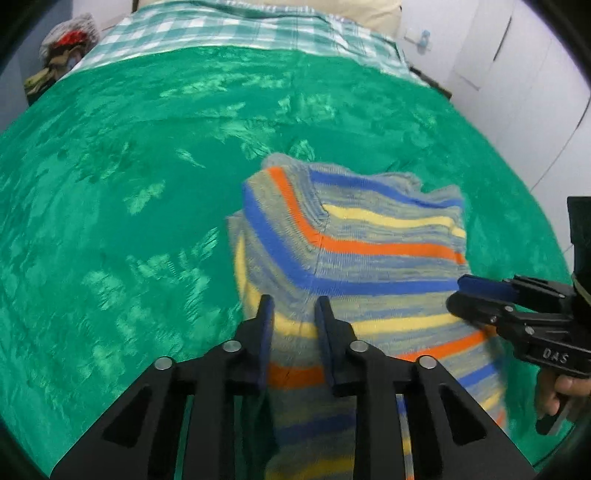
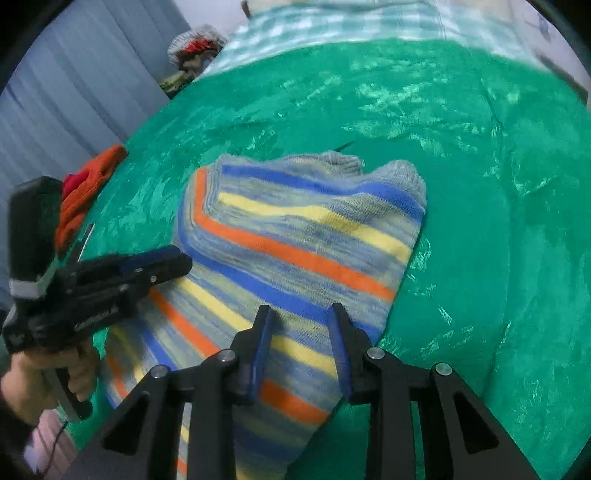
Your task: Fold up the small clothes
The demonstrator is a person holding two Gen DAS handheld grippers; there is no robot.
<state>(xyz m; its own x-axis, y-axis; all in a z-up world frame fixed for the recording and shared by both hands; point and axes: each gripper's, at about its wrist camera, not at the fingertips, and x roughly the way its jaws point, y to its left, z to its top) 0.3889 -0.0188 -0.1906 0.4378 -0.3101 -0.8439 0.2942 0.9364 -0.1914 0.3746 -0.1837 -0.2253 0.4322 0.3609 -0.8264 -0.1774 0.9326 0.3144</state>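
A small striped knit garment (image 1: 351,251) in grey, blue, orange and yellow lies partly folded on the green bedspread (image 1: 129,166); it also shows in the right wrist view (image 2: 295,240). My left gripper (image 1: 293,306) is open just above the garment's near left part, with cloth showing between its fingers. It shows from the side in the right wrist view (image 2: 177,262). My right gripper (image 2: 301,314) is open over the garment's near right edge. It shows in the left wrist view (image 1: 458,295), at the garment's right side.
An orange and red cloth (image 2: 88,192) lies at the bed's left edge. A checked sheet (image 1: 229,29) covers the bed's far end, with a bundle of items (image 1: 66,48) beside it. White cabinet doors (image 1: 517,74) stand to the right.
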